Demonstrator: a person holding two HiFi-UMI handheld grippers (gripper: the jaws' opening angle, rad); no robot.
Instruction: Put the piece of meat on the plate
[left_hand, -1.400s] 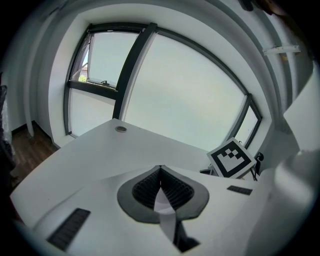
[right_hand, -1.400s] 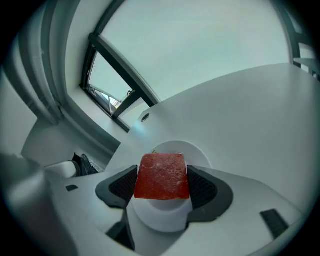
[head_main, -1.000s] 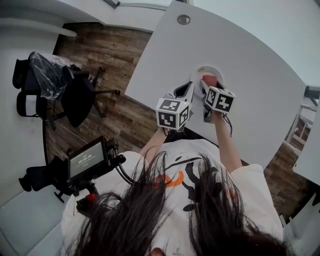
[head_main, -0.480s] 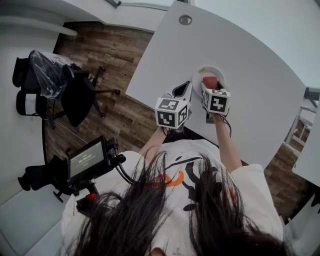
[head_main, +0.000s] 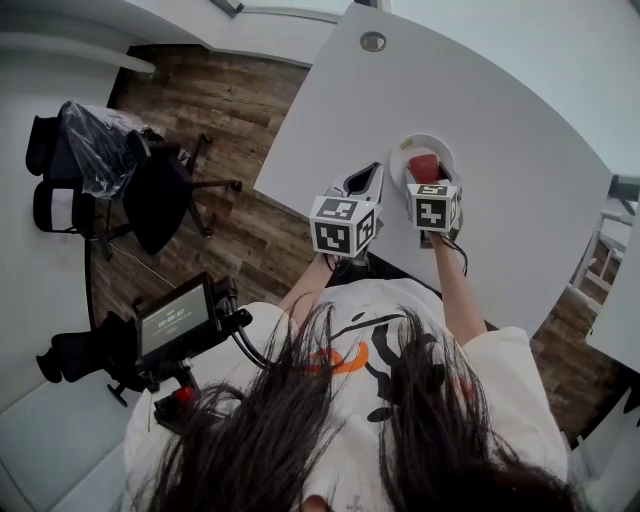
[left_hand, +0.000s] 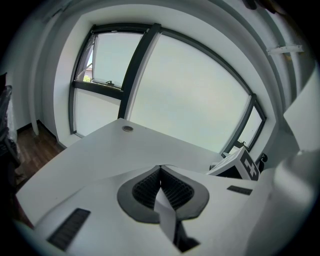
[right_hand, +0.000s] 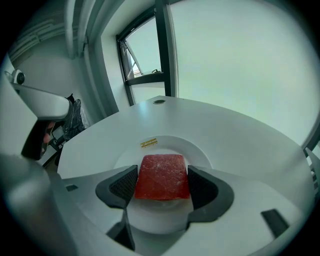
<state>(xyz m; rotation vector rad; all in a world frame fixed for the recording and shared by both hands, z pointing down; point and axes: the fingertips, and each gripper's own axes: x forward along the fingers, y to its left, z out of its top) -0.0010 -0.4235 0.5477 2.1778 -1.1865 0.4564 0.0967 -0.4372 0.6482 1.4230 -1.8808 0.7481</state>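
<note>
Red and slab-shaped, the piece of meat (right_hand: 162, 172) fills the centre of the right gripper view, caught between the two jaws of the right hand-held gripper (right_hand: 163, 183). Each jaw bears on one side edge of the slab, so the grip reads as a side pinch that keeps the flat face level. Directly beneath lies the white plate (right_hand: 128, 153), its far rim carrying a small yellow sticker (right_hand: 148, 142). The slab is low over the well of the plate, but whether its underside already rests there cannot be told.

In the head view the same group appears right of centre in the upper half of the frame: the meat (head_main: 423, 167) is on the near part of the plate (head_main: 420, 141), and the plate stands on the pale grey tabletop (head_main: 500, 130). The sideways hold probably serves to leave the underside free, so that the slab can be laid down flat and the jaws simply spread.

The left hand-held gripper (left_hand: 160, 172) has its jaws pressed together on nothing. It is held just beside the right one, nearer the tabletop's front edge, seemingly parked so as to leave the plate unobstructed. Judged stage: placement nearly complete, release not yet made.
</note>
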